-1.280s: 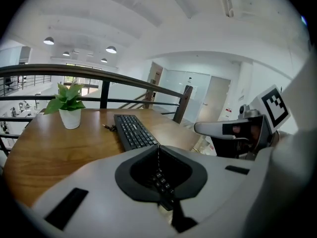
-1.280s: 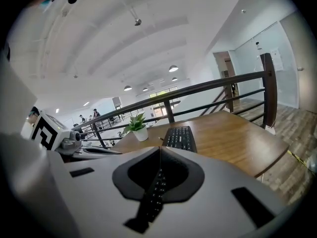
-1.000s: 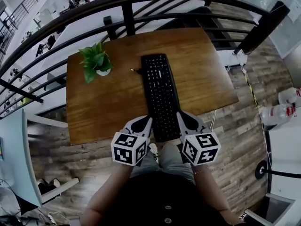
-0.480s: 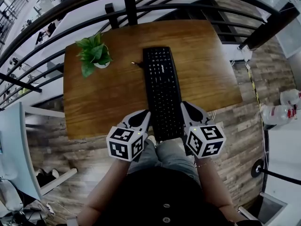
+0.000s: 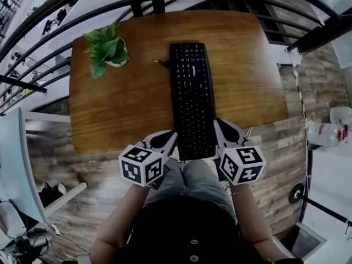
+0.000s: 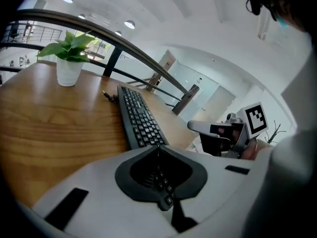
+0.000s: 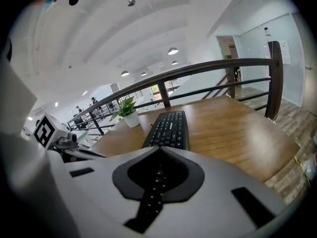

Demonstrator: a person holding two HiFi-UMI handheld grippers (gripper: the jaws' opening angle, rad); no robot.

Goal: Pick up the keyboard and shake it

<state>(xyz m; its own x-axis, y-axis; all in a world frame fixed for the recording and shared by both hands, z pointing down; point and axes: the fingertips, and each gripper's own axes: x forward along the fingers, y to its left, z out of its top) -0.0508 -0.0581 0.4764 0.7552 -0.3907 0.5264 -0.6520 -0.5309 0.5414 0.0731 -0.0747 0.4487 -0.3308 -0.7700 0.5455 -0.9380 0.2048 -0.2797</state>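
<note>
Keyboard [image 5: 192, 95] lies flat, running lengthwise down the middle of the wooden counter [image 5: 126, 109], with its near end at the front edge. Left claw [image 5: 174, 134] and right claw [image 5: 216, 123] flank that end, one on each side. Both are clenched, with nothing between the jaws. A potted plant [image 5: 106, 48] stands near the far left corner, well apart from the keyboard.

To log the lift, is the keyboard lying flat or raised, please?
Flat: the keyboard lies on the wooden table, no end lifted.
</note>
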